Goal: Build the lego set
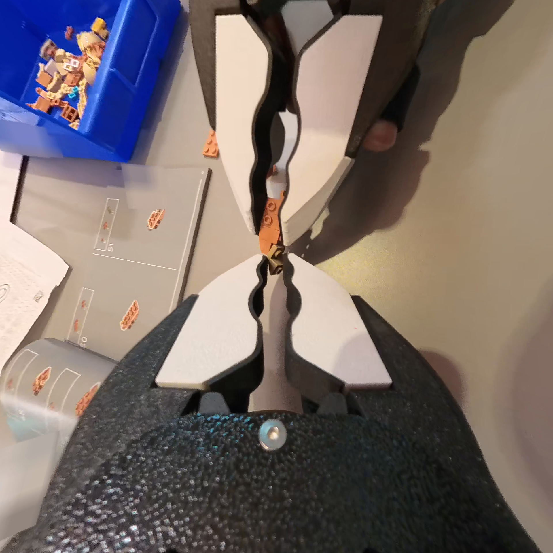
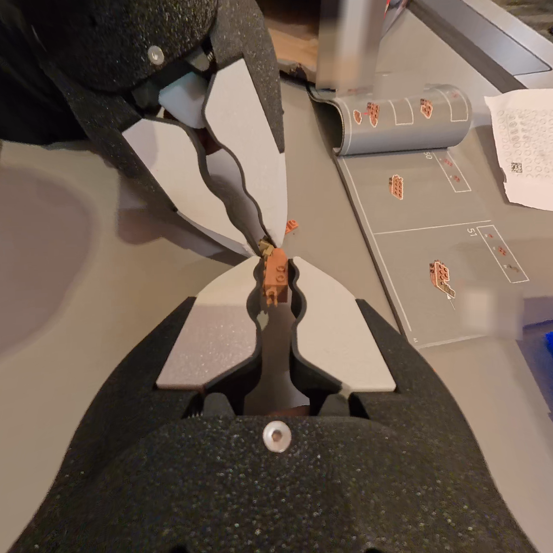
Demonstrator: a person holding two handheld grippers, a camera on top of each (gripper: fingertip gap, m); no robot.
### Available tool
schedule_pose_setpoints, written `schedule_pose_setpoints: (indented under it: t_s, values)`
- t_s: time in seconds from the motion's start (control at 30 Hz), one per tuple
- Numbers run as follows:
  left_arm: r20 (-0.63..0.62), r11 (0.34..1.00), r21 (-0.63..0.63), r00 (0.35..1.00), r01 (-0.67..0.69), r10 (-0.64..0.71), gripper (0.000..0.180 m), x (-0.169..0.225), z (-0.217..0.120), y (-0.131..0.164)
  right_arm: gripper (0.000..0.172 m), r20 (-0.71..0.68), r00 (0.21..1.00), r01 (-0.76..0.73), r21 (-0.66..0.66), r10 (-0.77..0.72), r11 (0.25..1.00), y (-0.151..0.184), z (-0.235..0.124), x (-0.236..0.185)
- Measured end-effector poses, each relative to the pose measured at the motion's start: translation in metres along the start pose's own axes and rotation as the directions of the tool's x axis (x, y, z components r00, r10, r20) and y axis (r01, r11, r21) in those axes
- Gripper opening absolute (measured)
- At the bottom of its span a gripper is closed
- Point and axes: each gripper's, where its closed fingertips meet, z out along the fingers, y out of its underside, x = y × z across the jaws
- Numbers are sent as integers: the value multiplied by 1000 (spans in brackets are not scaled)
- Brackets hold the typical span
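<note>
I have the left gripper clamped on a small olive-tan plastic hinge piece, and the right gripper clamped on an orange-brown studded brick assembly. The two parts meet tip to tip above the grey table. Both look light, rigid and slippery; I judge flat sides the best hold.

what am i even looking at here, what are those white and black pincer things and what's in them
These are two hand-held tongs, one in each of a person's hands, each carrying its own camera looking along its fingers. In the left view, the left tongs pinch a small olive-brown brick piece. In the right view, the right tongs grip an orange brick assembly. The two pieces meet tip to tip. On the grey table lie an open instruction booklet, a loose orange plate, and a blue bin of bricks.
</note>
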Motion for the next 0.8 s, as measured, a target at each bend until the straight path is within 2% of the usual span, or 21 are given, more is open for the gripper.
schedule_pose_setpoints:
  t_s: [0.23,0.5,0.7,0.8]
  values:
    - [-1,999,-31,1000,12,-12,9,3,10,6,15,-36,999,26,-69,-28,997,9,4,1]
    - [46,999,2,997,54,-54,8,-5,8,2,15,-68,998,-6,-21,5,1000,3,1,7]
    - [42,997,-23,997,72,-71,8,-4,14,7,15,-112,991,63,-118,-77,991,15,5,8]
    - [35,997,-35,997,72,-70,8,-3,15,8,16,-90,991,81,-168,-97,983,22,7,5]
